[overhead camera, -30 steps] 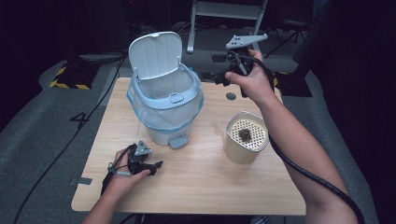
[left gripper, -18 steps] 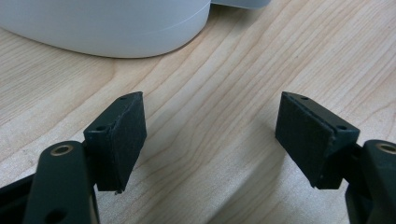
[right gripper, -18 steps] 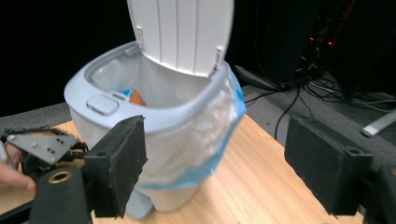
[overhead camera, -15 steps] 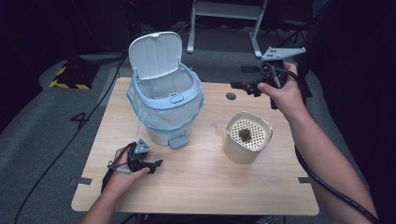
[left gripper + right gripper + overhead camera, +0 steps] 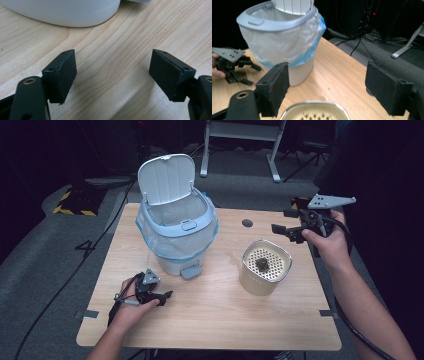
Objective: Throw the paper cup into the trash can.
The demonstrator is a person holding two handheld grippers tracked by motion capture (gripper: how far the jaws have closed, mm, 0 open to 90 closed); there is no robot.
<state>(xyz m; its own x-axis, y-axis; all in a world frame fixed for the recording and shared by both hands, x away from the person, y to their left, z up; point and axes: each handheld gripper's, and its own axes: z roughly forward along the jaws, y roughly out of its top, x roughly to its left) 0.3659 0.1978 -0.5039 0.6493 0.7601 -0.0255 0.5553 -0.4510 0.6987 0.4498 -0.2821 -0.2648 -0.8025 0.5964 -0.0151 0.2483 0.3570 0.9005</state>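
Above the table's right edge the right gripper [image 5: 285,222] hangs empty with its jaws apart — they have just been closing a little — beside the cream container [image 5: 265,267]. Near the front left the left gripper [image 5: 162,296] rests open on the table [image 5: 225,320], close to the bin [image 5: 177,227].

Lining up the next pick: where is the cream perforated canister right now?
In the high view the cream perforated canister stands on the right half of the table, right of the open pedal bin, just below-left of the right claw.
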